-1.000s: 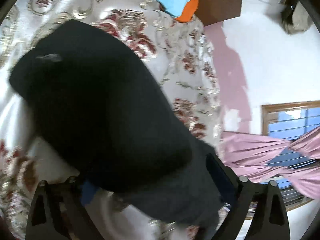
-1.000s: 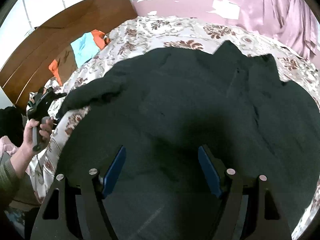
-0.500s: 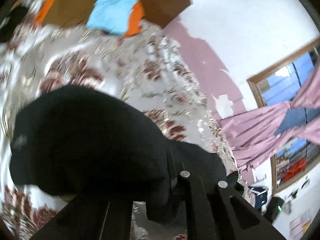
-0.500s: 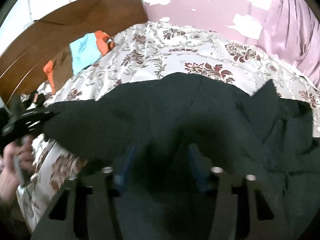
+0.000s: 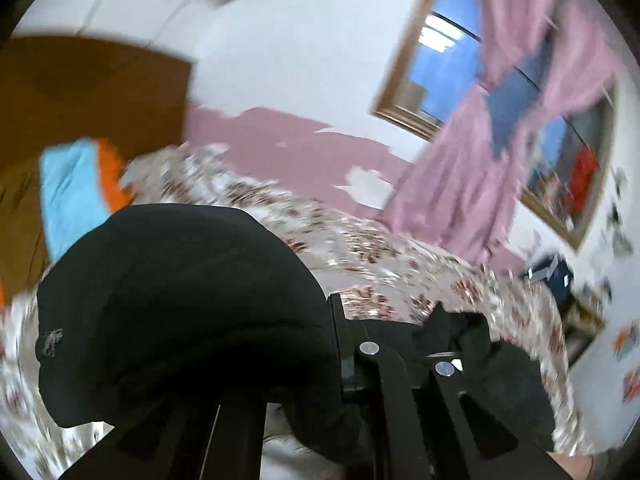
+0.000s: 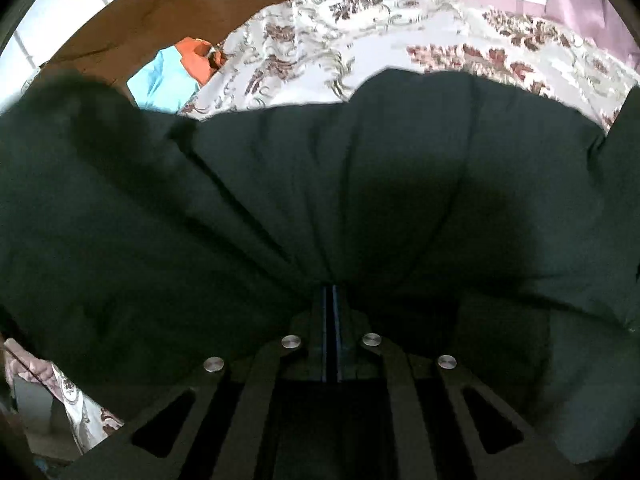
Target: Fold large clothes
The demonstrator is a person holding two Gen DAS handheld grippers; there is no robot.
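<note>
A large dark, almost black garment lies on a bed with a floral cover. My right gripper is shut on a bunched fold of the garment, and creases fan out from its closed jaws. In the left wrist view my left gripper is shut on another part of the garment, which drapes thickly over its left finger and hides it. The cloth is lifted off the bed on that side.
A brown wooden headboard stands behind the bed with blue and orange cloth against it. A pink curtain hangs by a window at the right. A person's hand shows at the lower left.
Both grippers have closed on the garment from open. Both have lifted and tilted up, so the left view now shows wall and window and the cloth bunches at the right jaws.
</note>
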